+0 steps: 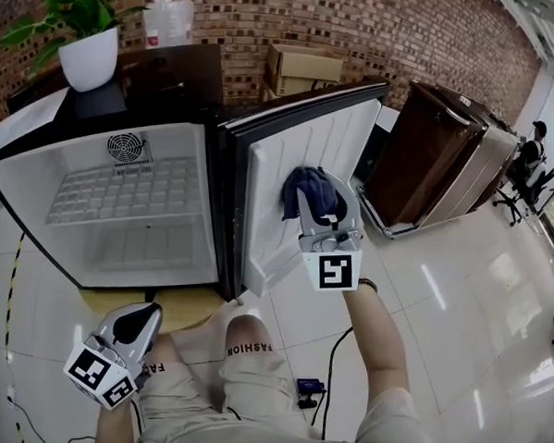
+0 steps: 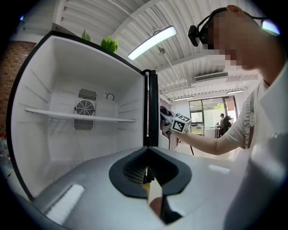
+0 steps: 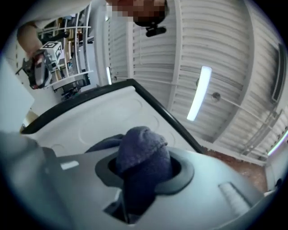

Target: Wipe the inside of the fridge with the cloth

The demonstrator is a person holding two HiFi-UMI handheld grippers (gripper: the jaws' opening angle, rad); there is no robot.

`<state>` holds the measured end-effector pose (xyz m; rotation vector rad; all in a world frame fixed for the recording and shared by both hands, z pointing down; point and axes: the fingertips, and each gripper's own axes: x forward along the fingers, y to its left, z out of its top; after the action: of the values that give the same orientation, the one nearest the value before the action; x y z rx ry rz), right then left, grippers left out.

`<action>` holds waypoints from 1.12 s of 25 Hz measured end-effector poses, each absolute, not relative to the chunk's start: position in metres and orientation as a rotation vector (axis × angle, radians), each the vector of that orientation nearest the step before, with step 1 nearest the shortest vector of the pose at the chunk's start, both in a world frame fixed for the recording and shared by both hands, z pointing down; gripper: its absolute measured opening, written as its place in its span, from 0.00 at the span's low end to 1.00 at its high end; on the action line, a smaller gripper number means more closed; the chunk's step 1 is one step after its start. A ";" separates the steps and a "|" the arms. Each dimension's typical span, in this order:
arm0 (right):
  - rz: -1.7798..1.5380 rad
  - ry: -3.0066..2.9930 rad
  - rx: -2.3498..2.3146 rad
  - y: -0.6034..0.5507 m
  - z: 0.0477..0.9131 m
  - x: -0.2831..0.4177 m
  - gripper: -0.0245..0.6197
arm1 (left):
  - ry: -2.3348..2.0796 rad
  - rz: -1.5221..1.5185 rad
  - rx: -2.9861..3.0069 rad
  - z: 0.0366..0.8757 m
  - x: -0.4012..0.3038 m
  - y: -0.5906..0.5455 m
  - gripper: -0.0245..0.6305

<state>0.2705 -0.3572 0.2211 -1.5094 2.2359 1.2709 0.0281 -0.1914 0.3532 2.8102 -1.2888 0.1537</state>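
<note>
A small white fridge (image 1: 131,261) stands open on the floor, its door (image 1: 283,160) swung out to the right. My right gripper (image 1: 318,197) is shut on a bunched dark blue cloth (image 1: 306,188) and holds it against the inner face of the door (image 3: 103,121). The cloth (image 3: 141,157) fills the jaws in the right gripper view. My left gripper (image 1: 139,320) hangs low at the lower left, in front of the fridge, shut with nothing in it. In the left gripper view the fridge cavity (image 2: 81,148) with its shelf (image 2: 78,117) lies ahead, and the right gripper (image 2: 173,121) shows beyond the door edge.
A wire shelf (image 1: 127,191) and a fan grille (image 1: 125,147) sit inside the fridge. A potted plant (image 1: 87,45) stands on top. A brown cabinet (image 1: 436,157) lies on the floor to the right. A black cable (image 1: 333,370) and a small blue device (image 1: 309,387) lie near my legs.
</note>
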 end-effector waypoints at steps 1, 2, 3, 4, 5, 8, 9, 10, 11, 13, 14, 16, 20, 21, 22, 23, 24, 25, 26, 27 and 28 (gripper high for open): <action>1.231 2.245 -1.578 -0.373 0.222 0.284 0.24 | -1.289 0.155 2.804 0.355 0.027 -0.192 0.05; 1.176 2.257 -1.652 -0.390 0.224 0.297 0.24 | -1.291 0.154 2.797 0.356 0.026 -0.191 0.05; 1.105 2.262 -1.708 -0.408 0.224 0.308 0.24 | -1.292 0.153 2.790 0.357 0.024 -0.191 0.05; 1.033 2.262 -1.741 -0.426 0.223 0.317 0.24 | -1.294 0.154 2.785 0.357 0.023 -0.190 0.05; 0.958 2.270 -1.772 -0.445 0.224 0.326 0.24 | -1.296 0.155 2.781 0.357 0.023 -0.189 0.05; 0.688 2.296 -1.854 -0.498 0.236 0.361 0.24 | -1.287 0.152 2.788 0.355 0.027 -0.190 0.05; 0.624 2.286 -1.879 -0.509 0.237 0.374 0.24 | -1.278 0.152 2.793 0.354 0.029 -0.193 0.05; 0.596 2.273 -1.910 -0.516 0.234 0.383 0.24 | -1.264 0.155 2.795 0.354 0.031 -0.194 0.05; 0.598 2.271 -1.938 -0.519 0.232 0.389 0.24 | -1.246 0.160 2.792 0.354 0.033 -0.194 0.05; 0.680 2.304 -1.979 -0.521 0.227 0.384 0.24 | -1.216 0.167 2.779 0.355 0.038 -0.192 0.05; 0.752 2.324 -2.012 -0.524 0.223 0.379 0.24 | -1.208 0.166 2.780 0.354 0.040 -0.193 0.05; 0.869 2.351 -2.093 -0.524 0.221 0.376 0.24 | -1.196 0.175 2.783 0.355 0.046 -0.195 0.05; 0.905 2.353 -1.975 -0.473 0.207 0.373 0.24 | -1.172 0.213 2.773 0.360 0.056 -0.201 0.05; 0.922 2.354 -1.910 -0.452 0.200 0.368 0.24 | -1.164 0.216 2.775 0.361 0.060 -0.203 0.05; 0.943 2.362 -1.842 -0.431 0.195 0.361 0.24 | -1.155 0.218 2.778 0.361 0.064 -0.205 0.05; 0.964 2.378 -1.771 -0.409 0.191 0.351 0.24 | -1.145 0.220 2.781 0.362 0.067 -0.207 0.05; 0.986 2.397 -1.694 -0.387 0.189 0.338 0.24 | -1.136 0.221 2.784 0.363 0.071 -0.208 0.05; 1.010 2.414 -1.605 -0.365 0.187 0.322 0.24 | -1.127 0.222 2.788 0.364 0.075 -0.209 0.05; 1.029 2.429 -1.506 -0.343 0.185 0.303 0.24 | -1.117 0.223 2.792 0.364 0.079 -0.209 0.05; 1.040 2.444 -1.407 -0.322 0.185 0.282 0.24 | -1.108 0.224 2.797 0.364 0.084 -0.208 0.05; 1.052 2.463 -1.330 -0.304 0.188 0.263 0.24 | -1.100 0.224 2.801 0.364 0.088 -0.208 0.05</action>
<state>0.2632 -0.3037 0.1882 -1.3299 2.4631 1.0524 0.0879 -0.2077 0.3636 2.8012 -1.0997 0.2242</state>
